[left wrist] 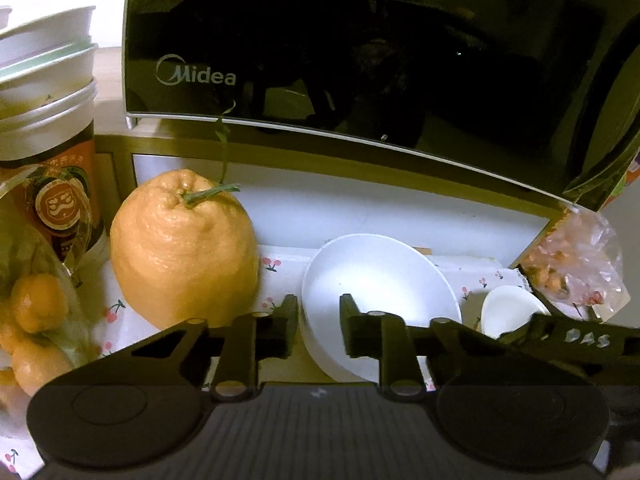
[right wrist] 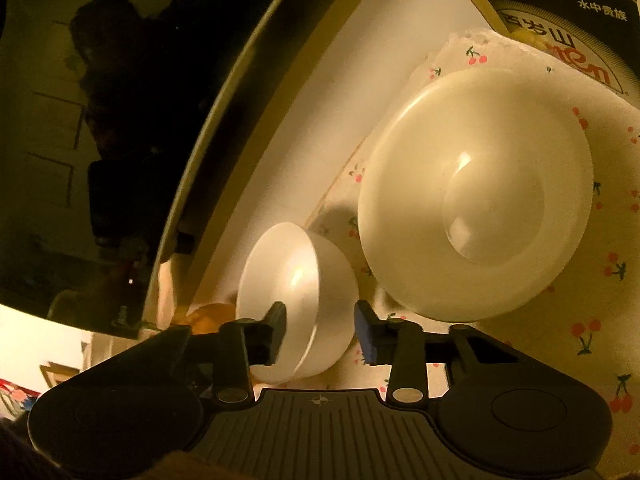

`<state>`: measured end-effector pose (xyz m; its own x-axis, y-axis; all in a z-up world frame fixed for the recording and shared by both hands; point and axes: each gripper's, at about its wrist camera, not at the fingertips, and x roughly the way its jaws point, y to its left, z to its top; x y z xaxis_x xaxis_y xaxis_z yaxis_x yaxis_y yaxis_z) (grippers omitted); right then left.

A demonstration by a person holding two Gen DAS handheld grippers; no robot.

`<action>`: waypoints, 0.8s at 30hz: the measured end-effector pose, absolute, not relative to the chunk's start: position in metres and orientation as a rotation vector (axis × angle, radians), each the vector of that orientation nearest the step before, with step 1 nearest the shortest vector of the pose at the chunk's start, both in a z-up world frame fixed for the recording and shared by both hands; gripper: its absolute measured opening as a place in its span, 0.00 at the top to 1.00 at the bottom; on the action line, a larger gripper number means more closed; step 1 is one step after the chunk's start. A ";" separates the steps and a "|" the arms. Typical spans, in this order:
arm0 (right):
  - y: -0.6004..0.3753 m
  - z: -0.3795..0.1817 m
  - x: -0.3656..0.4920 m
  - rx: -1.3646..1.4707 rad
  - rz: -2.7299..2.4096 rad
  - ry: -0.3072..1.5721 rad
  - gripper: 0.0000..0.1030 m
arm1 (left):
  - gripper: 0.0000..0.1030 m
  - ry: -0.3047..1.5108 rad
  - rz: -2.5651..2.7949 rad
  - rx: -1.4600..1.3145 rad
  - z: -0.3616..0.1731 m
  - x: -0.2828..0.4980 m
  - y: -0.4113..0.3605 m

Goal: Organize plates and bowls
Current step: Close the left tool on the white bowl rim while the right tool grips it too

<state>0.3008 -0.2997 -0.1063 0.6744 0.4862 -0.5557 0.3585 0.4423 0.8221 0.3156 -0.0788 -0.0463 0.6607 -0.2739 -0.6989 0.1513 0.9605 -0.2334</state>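
A large white bowl (left wrist: pixel 380 292) sits on the cherry-print cloth (left wrist: pixel 280 264) below the microwave. My left gripper (left wrist: pixel 319 326) is open, its jaws either side of the bowl's near-left rim. A small white bowl (left wrist: pixel 508 310) sits to its right, with my right gripper partly over it. In the right wrist view the small bowl (right wrist: pixel 296 284) sits between the open jaws of my right gripper (right wrist: pixel 320 330), its rim and wall inside the gap. The large bowl (right wrist: pixel 476 196) lies just beyond it on the right.
A black Midea microwave (left wrist: pixel 360 40) stands on a white shelf behind. A big orange citrus fruit (left wrist: pixel 184 248) sits left of the large bowl. Stacked cups and a can (left wrist: pixel 48 100), bagged small oranges (left wrist: pixel 36 308) and a snack bag (left wrist: pixel 576 260) crowd the sides.
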 end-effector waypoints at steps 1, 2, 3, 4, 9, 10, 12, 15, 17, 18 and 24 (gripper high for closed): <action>-0.298 -0.107 0.300 1.139 0.088 0.879 0.78 | 0.83 0.813 -0.241 -0.153 -0.046 0.315 -0.079; -0.296 -0.107 0.299 1.128 0.084 0.877 0.79 | 0.84 0.809 -0.241 -0.144 -0.046 0.315 -0.080; -0.296 -0.106 0.299 1.122 0.085 0.875 0.79 | 0.84 0.807 -0.240 -0.136 -0.045 0.315 -0.080; -0.296 -0.105 0.298 1.120 0.086 0.875 0.79 | 0.84 0.805 -0.240 -0.130 -0.045 0.315 -0.082; -0.297 -0.098 0.292 1.114 0.084 0.870 0.79 | 0.87 0.800 -0.247 -0.122 -0.040 0.310 -0.081; -0.298 -0.096 0.291 1.115 0.085 0.869 0.79 | 0.87 0.798 -0.247 -0.124 -0.038 0.309 -0.080; -0.300 -0.091 0.286 1.114 0.088 0.868 0.79 | 0.87 0.796 -0.248 -0.128 -0.034 0.306 -0.081; -0.296 -0.080 0.282 1.104 0.090 0.864 0.79 | 0.87 0.796 -0.249 -0.126 -0.026 0.299 -0.080; -0.296 -0.071 0.277 1.095 0.092 0.860 0.79 | 0.87 0.797 -0.251 -0.129 -0.019 0.293 -0.078; -0.296 -0.066 0.273 1.090 0.094 0.857 0.79 | 0.87 0.795 -0.252 -0.132 -0.014 0.289 -0.076; -0.293 -0.038 0.250 1.064 0.108 0.856 0.79 | 0.87 0.784 -0.257 -0.150 0.008 0.265 -0.066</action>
